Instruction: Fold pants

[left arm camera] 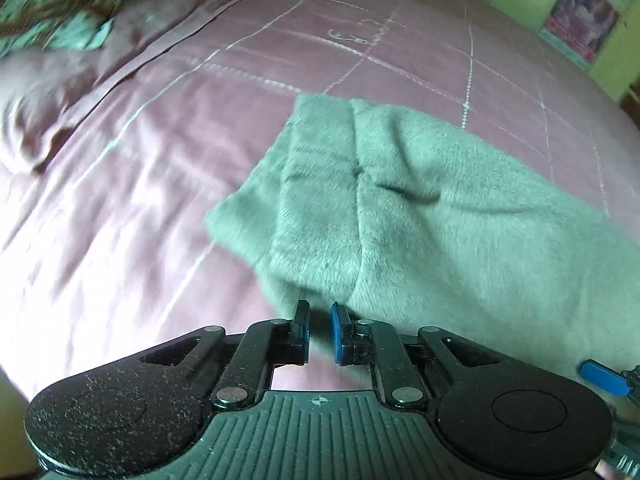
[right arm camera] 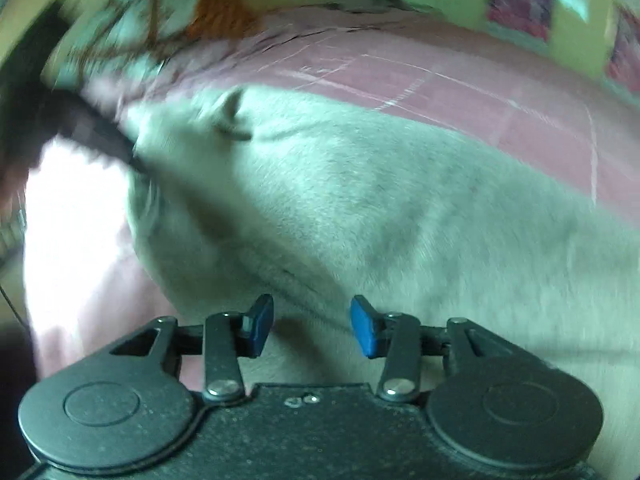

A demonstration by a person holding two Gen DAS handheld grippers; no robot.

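Note:
Fuzzy pale grey-green pants [left arm camera: 400,200] lie folded on a pink bedspread [left arm camera: 140,200], their leg ends toward the far side. My left gripper [left arm camera: 320,320] sits at the pants' near edge, jaws open by a narrow gap with nothing between them. My right gripper [right arm camera: 312,316] hovers over the pants [right arm camera: 340,208] with its jaws open wide and empty. One blue fingertip of the right gripper [left arm camera: 602,376] shows at the right edge of the left wrist view. The left gripper shows as a dark blur [right arm camera: 92,132] at the pants' left edge in the right wrist view.
The pink quilted bedspread [right arm camera: 520,112] spreads around the pants. A patterned teal and orange pillow [left arm camera: 48,4] lies at the far left. Yellow-green walls with pictures [left arm camera: 580,20] stand beyond the bed.

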